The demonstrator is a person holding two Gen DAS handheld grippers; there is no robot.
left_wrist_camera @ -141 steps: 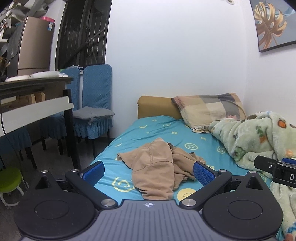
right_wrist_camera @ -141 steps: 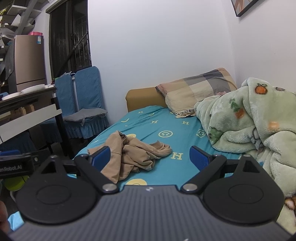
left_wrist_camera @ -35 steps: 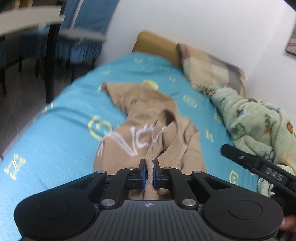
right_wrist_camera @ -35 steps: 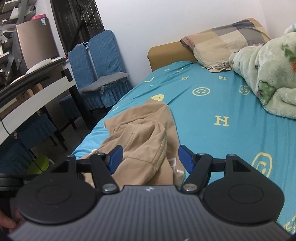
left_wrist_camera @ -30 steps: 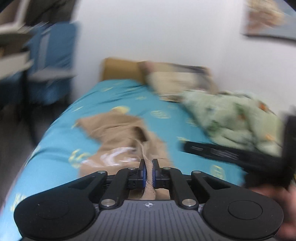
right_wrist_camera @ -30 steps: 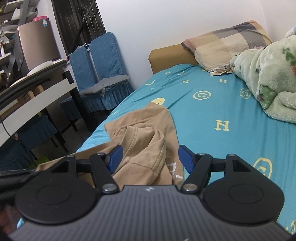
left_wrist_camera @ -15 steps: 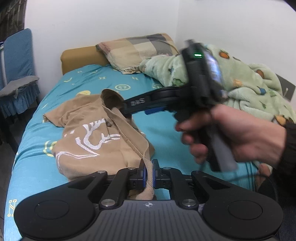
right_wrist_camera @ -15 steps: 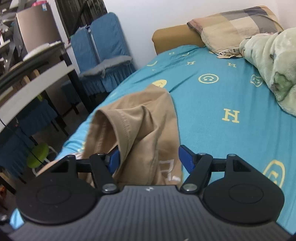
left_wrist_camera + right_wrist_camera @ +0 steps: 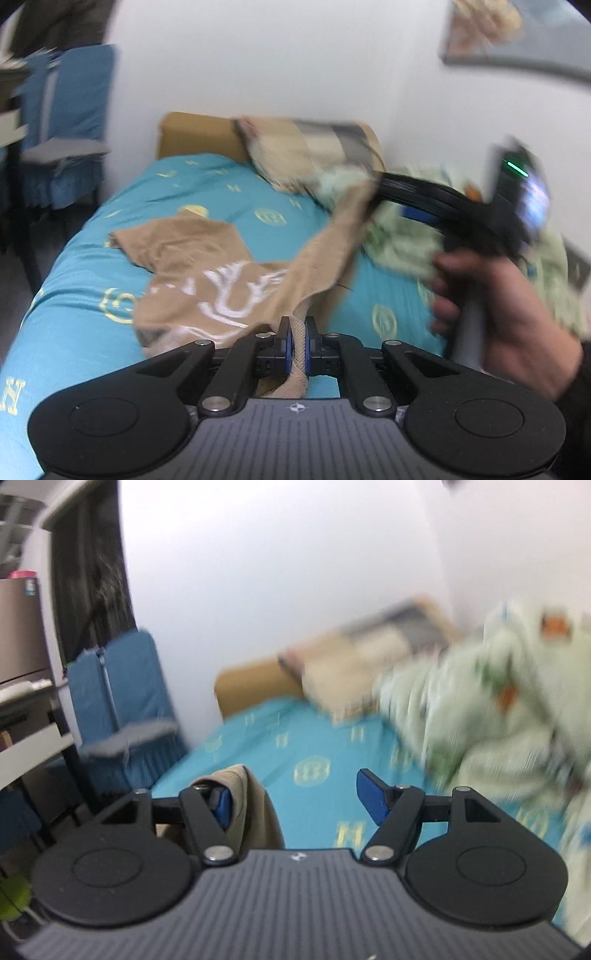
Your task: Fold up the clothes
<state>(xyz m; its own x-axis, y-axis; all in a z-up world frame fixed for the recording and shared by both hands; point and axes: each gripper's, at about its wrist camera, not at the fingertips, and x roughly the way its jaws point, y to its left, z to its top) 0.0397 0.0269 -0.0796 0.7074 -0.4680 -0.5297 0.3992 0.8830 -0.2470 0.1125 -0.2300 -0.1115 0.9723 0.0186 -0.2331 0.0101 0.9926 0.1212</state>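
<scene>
Lifted since half a second ago: my right gripper [image 9: 376, 192] now hoists one edge of the tan shirt [image 9: 207, 273] off the bed [image 9: 55, 280].

My left gripper [image 9: 297, 341] pinches its collar; the right's jaws gape, cloth draped over one finger (merely hooked), so spreading comes next.

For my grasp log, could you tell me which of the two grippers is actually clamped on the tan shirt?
The left gripper: its jaws are shut on the tan shirt; the right gripper stands open, cloth merely draped over one finger.
</scene>
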